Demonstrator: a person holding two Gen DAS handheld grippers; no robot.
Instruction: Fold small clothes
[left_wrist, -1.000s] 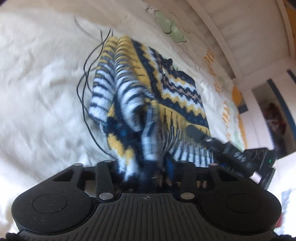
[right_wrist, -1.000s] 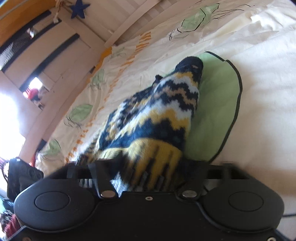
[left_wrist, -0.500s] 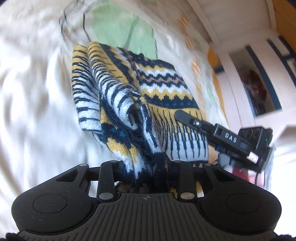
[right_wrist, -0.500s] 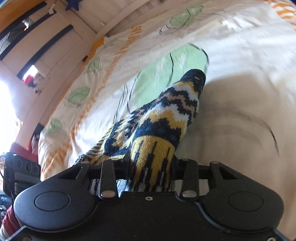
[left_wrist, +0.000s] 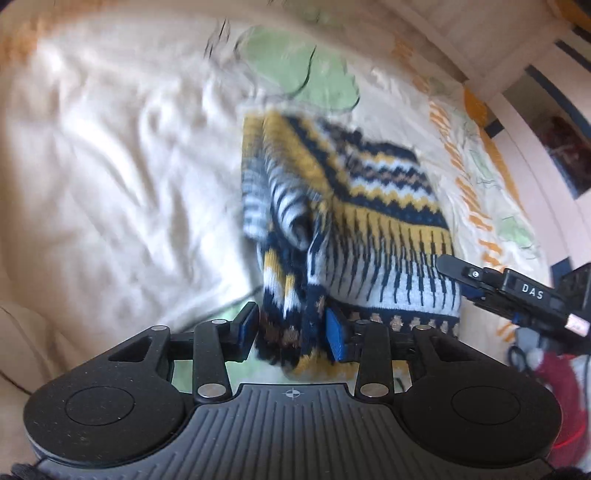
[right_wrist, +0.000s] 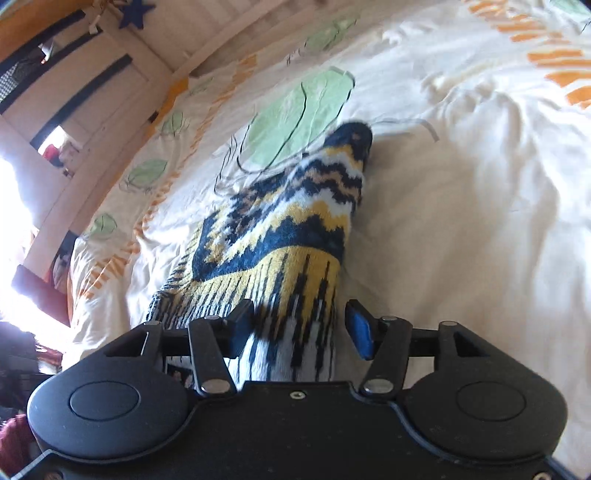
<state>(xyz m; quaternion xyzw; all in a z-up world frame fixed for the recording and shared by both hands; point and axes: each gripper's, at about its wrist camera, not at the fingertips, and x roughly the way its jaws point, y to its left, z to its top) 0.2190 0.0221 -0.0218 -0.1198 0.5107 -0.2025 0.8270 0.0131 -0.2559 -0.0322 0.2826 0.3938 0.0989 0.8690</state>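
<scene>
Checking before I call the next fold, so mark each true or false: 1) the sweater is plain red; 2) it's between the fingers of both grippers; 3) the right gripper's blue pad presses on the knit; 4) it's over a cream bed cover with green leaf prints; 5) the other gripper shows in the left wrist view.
1. False: the sweater is navy, yellow and white patterned knit.
2. True: knit sits between the left gripper fingers and the right gripper fingers.
3. False: a gap shows beside the blue pad; the jaws have just been opening.
4. True: bed cover.
5. True.
</scene>
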